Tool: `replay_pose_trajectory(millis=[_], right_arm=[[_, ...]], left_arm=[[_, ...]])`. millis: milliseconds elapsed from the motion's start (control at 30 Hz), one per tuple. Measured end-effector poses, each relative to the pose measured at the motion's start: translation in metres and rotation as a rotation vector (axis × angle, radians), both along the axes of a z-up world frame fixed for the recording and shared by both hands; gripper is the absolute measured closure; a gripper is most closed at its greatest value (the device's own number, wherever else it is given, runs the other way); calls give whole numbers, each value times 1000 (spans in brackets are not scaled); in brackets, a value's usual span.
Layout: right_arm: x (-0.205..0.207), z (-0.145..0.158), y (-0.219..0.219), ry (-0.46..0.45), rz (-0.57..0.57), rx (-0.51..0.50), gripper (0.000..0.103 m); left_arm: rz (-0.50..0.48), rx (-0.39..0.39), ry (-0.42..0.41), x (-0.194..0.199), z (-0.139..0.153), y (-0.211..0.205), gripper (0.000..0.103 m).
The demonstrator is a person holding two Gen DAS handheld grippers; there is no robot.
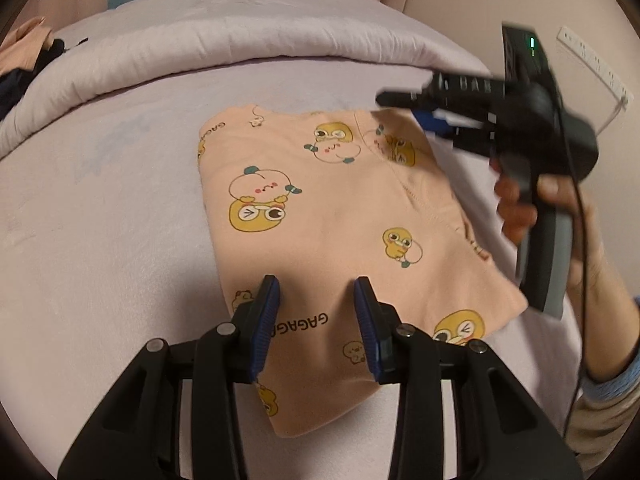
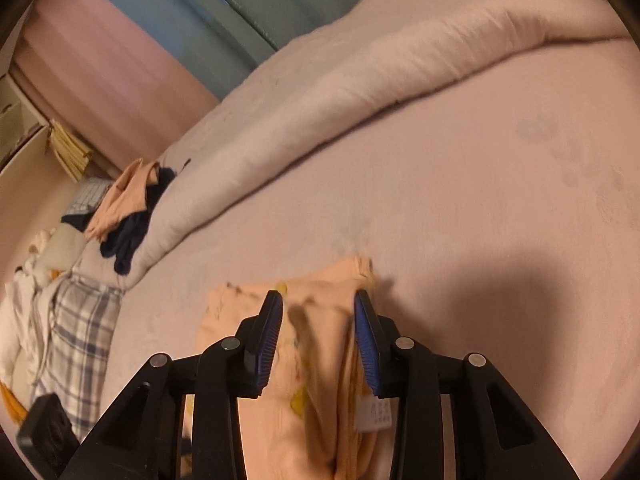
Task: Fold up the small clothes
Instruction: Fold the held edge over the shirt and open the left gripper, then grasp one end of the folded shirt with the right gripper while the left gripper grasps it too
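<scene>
A small peach garment with yellow duck prints (image 1: 332, 216) lies folded flat on the pale lilac bed sheet (image 1: 100, 220). My left gripper (image 1: 318, 284) is open and hovers over the garment's near edge, holding nothing. My right gripper (image 1: 404, 110) is seen from the side above the garment's far right corner, blurred, with its blue pads apart. In the right wrist view the right gripper (image 2: 318, 298) is open above the same peach garment (image 2: 320, 380), whose white label (image 2: 374, 410) shows by the right finger.
A rolled lilac duvet (image 1: 240, 36) lies across the bed behind the garment. A pile of peach and navy clothes (image 2: 128, 208) sits at the duvet's left end, with checked fabric (image 2: 76, 328) below it. A power strip (image 1: 592, 62) hangs on the right wall.
</scene>
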State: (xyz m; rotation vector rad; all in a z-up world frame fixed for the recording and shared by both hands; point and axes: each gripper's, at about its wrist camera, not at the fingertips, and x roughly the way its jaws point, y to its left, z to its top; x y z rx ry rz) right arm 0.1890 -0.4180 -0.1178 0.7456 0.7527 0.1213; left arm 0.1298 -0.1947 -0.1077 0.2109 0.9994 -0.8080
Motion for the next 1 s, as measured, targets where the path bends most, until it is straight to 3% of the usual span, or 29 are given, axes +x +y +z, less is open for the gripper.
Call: replay_pose_trajectory(millis=[167, 333, 533, 667, 867, 1000], right_arm=[[-2, 17, -6, -43, -64, -53, 67], [-21, 38, -2, -79, -138, -205, 67], [-58, 40, 60, -77, 148, -405, 68], [-83, 39, 90, -93, 280, -465, 70], [-95, 34, 114, -85, 405, -596, 70], [-92, 9, 108, 24, 378, -679, 73]], left_arm=[[-7, 7, -3, 1, -1, 2, 66], [-11, 10, 0, 3, -1, 0, 66], [-8, 9, 4, 2, -1, -3, 66], [-12, 22, -8, 2, -2, -5, 66], [-12, 37, -24, 0, -1, -7, 66], [-18, 55, -32, -1, -4, -8, 66]])
